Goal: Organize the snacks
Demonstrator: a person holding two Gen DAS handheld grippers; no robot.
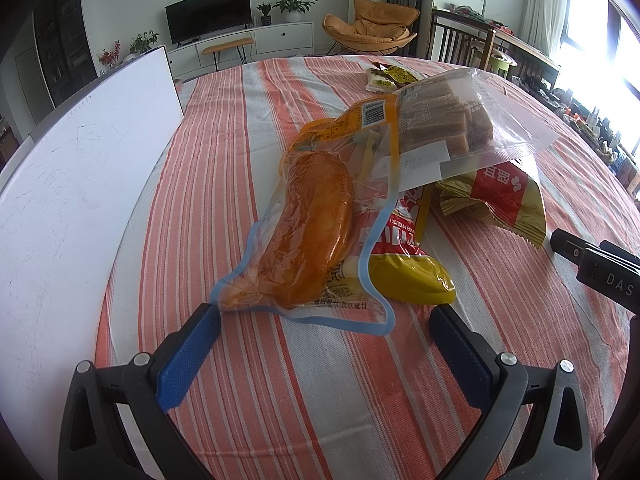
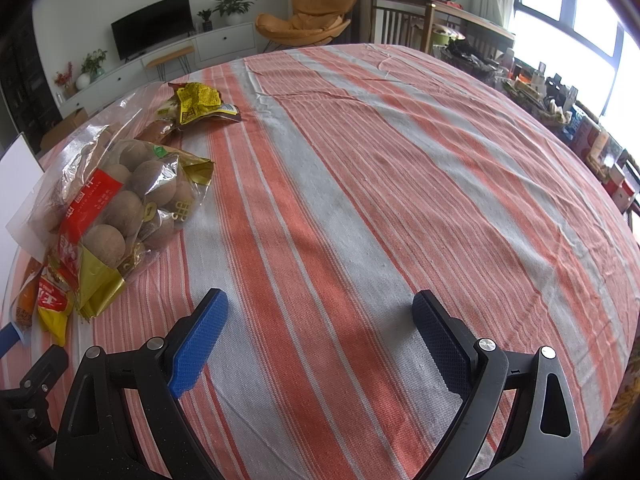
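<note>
A pile of snack bags lies on the striped tablecloth (image 1: 248, 128). Nearest me is a clear blue-edged bag with an orange sausage-like snack (image 1: 308, 232). Under it sits a yellow and red packet (image 1: 404, 276). Behind are a clear bag of brown cake slices (image 1: 452, 120), a gold and red bag (image 1: 500, 196) and small yellow packets (image 1: 390, 76). My left gripper (image 1: 326, 316) stands open just short of the orange snack bag. In the right wrist view, a bag of round brown fruits (image 2: 128, 200) lies at the left; my right gripper (image 2: 320, 300) is open over bare cloth.
A white board (image 1: 80, 168) lies along the table's left side. Small yellow packets (image 2: 200, 104) sit further back. The right gripper's body (image 1: 600, 276) shows at the right edge of the left wrist view. Chairs, a TV cabinet and a cluttered shelf stand beyond the table.
</note>
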